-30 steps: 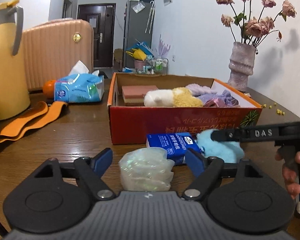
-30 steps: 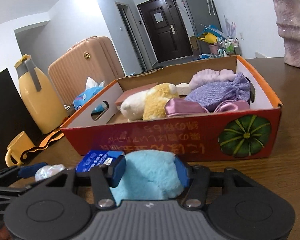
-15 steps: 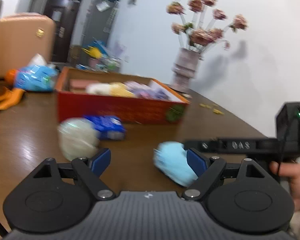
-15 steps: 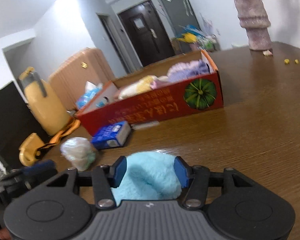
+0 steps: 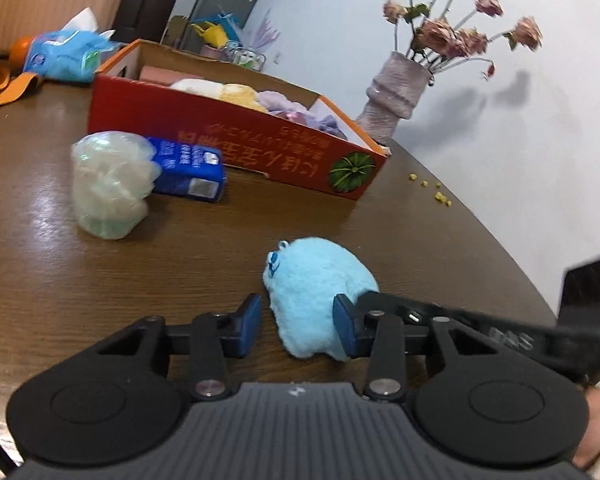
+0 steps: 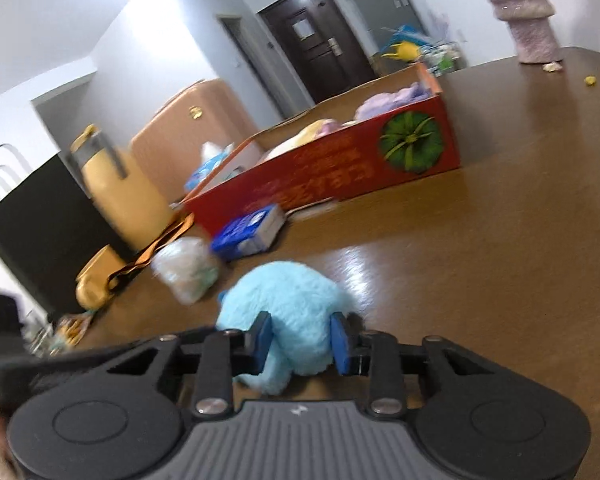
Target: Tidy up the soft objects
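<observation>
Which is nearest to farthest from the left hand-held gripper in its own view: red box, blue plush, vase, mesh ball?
1. Blue plush, between the closing fingers of the left hand-held gripper.
2. Mesh ball, ahead left.
3. Red box, behind it.
4. Vase, far right.

The left gripper (image 5: 296, 330), a black two-finger tool with blue pads, points down at a slant toward the brown wooden table (image 5: 100, 280). Its jaws are closing, with the fluffy light-blue plush toy (image 5: 316, 288) between them: the right-hand pad touches the fur, the left-hand pad stands just apart. The right gripper (image 6: 300, 338), black with blue pads too, reaches in from the other side at a similar slant; its jaws are closing and both pads press into the toy's fur. A bare hand (image 5: 592, 436) holds its handle.
</observation>
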